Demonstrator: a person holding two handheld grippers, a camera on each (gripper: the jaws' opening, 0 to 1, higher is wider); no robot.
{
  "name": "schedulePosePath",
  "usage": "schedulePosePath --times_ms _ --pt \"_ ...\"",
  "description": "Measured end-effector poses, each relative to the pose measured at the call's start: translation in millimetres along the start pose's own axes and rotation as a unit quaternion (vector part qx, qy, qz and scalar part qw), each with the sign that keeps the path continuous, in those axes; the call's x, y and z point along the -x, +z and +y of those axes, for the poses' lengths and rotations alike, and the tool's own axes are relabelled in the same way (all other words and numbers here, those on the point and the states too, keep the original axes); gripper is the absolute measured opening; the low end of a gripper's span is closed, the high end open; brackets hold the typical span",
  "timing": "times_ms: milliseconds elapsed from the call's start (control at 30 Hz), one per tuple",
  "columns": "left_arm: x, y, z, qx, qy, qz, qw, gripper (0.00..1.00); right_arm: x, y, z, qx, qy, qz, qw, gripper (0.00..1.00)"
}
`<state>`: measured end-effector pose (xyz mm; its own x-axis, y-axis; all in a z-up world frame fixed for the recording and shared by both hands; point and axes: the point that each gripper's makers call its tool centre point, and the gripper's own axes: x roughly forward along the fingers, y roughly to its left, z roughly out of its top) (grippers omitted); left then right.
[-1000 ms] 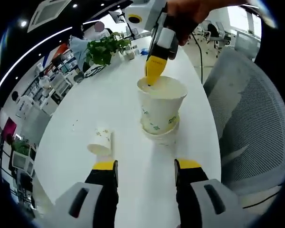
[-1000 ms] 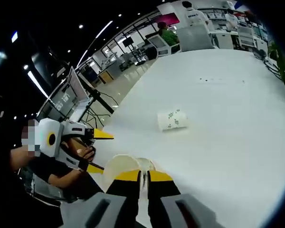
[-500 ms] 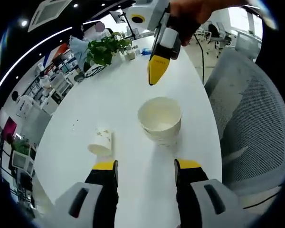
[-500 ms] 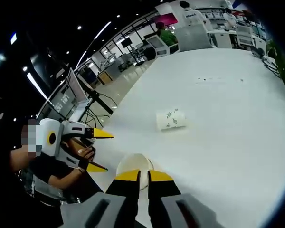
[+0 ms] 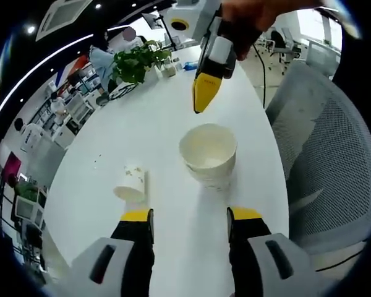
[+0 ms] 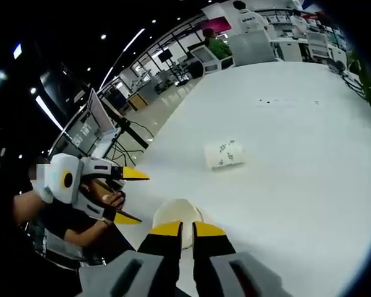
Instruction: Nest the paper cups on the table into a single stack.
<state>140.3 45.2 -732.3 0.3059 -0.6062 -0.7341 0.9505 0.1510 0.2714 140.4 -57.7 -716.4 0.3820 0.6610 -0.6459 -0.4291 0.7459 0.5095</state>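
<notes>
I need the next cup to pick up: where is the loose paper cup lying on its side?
In the left gripper view the tipped cup lies on the white table, left of the upright cup stack, just ahead of the left claw.

leafy potted plant (image 5: pixel 136 65) at table's far end; grey mesh chair (image 5: pixel 334 154) beside it

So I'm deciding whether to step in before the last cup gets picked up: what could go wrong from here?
1. The loose cup lies on its side on the table; a grip on its thin wall could crush it or roll it away.
2. The stack stands close to the table edge by the chair, so a hard push while nesting might tip it off.
3. The right gripper hangs shut above the stack and could clip its rim when moving.
</notes>
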Motion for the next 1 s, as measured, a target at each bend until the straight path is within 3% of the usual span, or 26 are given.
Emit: schedulePosePath --times_ms 100,167,233,300,600,767,867,1000 --pt "2 -0.7 0.0 0.002 0.001 0.001 1.0 0.46 -3 -7.5 1 0.003 -0.006 0.009 0.9999 0.02" --pt "3 -2.5 -0.2 0.003 0.001 0.002 1.0 0.45 -9 -10.1 -10 0.01 -0.013 0.018 0.9997 0.02" --pt "4 -4.1 -0.5 0.005 0.001 0.003 1.0 0.45 -5 -16.2 -2 0.012 -0.018 0.022 0.9995 0.02" --pt "3 -7.0 -1.0 0.007 0.001 0.005 1.0 0.45 -13 -13.8 -15 0.01 -0.018 0.024 0.9995 0.02" --pt "-1 -10.2 -4.0 0.01 -0.003 0.008 0.9999 0.45 -13 -20.5 -13 0.002 -0.019 0.027 0.9995 0.02" --pt "-5 -9.2 2.8 0.015 0.002 0.006 0.9999 0.45 -7 -22.4 -5 -0.003 -0.017 0.024 0.9996 0.03" --pt "-7 -7.5 9.7 0.022 0.009 0.004 0.9997 0.45 -9 -19.7 -12 -0.007 -0.014 0.019 0.9997 0.03" --pt "-11 -3.2 25.3 0.051 0.033 -0.008 0.9981 0.51 -5 -17.3 -11 -0.014 -0.008 0.007 0.9998 0.03"
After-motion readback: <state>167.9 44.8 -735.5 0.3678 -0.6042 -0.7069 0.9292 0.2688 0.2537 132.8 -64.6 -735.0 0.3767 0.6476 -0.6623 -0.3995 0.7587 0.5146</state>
